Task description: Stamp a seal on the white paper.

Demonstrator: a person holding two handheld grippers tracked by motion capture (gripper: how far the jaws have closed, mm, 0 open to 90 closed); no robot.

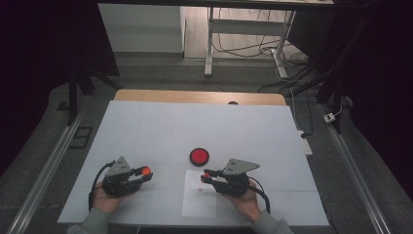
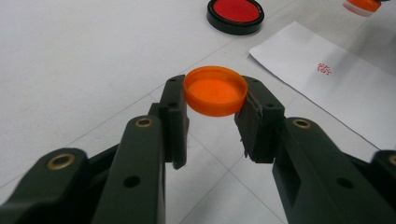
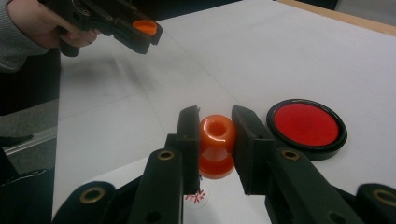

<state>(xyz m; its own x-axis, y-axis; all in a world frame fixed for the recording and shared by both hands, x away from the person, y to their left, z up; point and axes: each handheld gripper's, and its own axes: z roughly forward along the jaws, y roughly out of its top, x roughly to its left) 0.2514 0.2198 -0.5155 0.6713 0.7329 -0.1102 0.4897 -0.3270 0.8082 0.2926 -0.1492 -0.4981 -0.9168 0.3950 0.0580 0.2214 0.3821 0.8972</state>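
Working from the left, an orange cap (image 2: 215,91) is pinched by its rim between the jaws of the left gripper (image 1: 141,174) and is held off to the side, clear of the white table (image 1: 146,131), presumably so that it is kept out of the way while stamping is done. Near the middle, a round red ink pad (image 1: 199,156) in a black case is left open just beyond the white sheet of paper (image 1: 199,202), within easy reach for inking. On that sheet a small red stamp mark (image 2: 324,68) is already printed. To the right, an orange stamp (image 3: 216,145) is clamped at its waisted body by the right gripper (image 1: 207,176), with its printing face turned downward over the paper just beside the mark, a hold that is judged to suit lifting or pressing straight down.
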